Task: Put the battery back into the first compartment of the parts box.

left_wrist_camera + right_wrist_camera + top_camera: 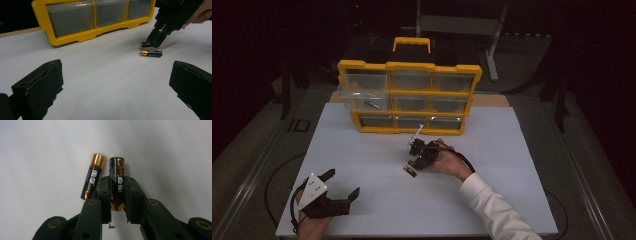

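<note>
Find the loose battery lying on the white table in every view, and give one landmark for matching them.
High view: loose battery lies just left of the right claw, mid-table.
Left gripper view: upper right, just in front of the right claw.
Right gripper view: upper centre-left, left of the gripped battery.
Shared landmark: the right claw.

Left tool [343, 185]: matte black body, two broad blocky jaws. Grey three-cornered plate on top with small dark screw holes. Black cable trails behind in a loop.

Right tool [117, 192]: black linkage arms, brass-coloured rivets at the pivots, small screw holes in the narrow jaw blocks. Short white rod stands off its top. Black cable loops back. White long sleeve [494, 207] on the right arm.
</note>
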Demonstrator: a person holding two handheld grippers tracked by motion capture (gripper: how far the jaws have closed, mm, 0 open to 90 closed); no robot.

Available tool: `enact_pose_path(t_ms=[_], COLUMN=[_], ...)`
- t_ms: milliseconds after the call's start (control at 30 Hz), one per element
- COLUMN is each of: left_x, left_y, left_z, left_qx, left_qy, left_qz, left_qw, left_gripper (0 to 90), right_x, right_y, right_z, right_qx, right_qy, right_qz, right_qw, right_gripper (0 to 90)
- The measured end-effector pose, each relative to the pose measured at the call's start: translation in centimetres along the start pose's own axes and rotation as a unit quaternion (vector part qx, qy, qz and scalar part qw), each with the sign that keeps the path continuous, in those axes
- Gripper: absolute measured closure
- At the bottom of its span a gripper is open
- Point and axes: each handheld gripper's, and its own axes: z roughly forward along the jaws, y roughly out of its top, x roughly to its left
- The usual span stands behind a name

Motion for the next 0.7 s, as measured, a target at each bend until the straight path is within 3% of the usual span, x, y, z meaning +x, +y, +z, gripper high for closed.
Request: enact_pose_path(t_ms=[300,700], left_x=[0.0,0.0], left_y=[0.0,0.0], left_z=[0.0,0.1], left_qx=[-0.001,0.0], left_qy=[-0.001,-0.002], left_qz=[0.0,0.0], left_qw=[1.0,1.0], left_gripper=[0.0,0.0], right_x=[0.0,-0.1], right_y=[1.1,3.2], right_z=[-2.1,-7.8], right_qx=[-0.016,-0.049], right_qy=[0.002,0.006], right_qz=[-0.011,-0.033], right_qw=[0.9998,0.9982], right_gripper=[76.9,76.9])
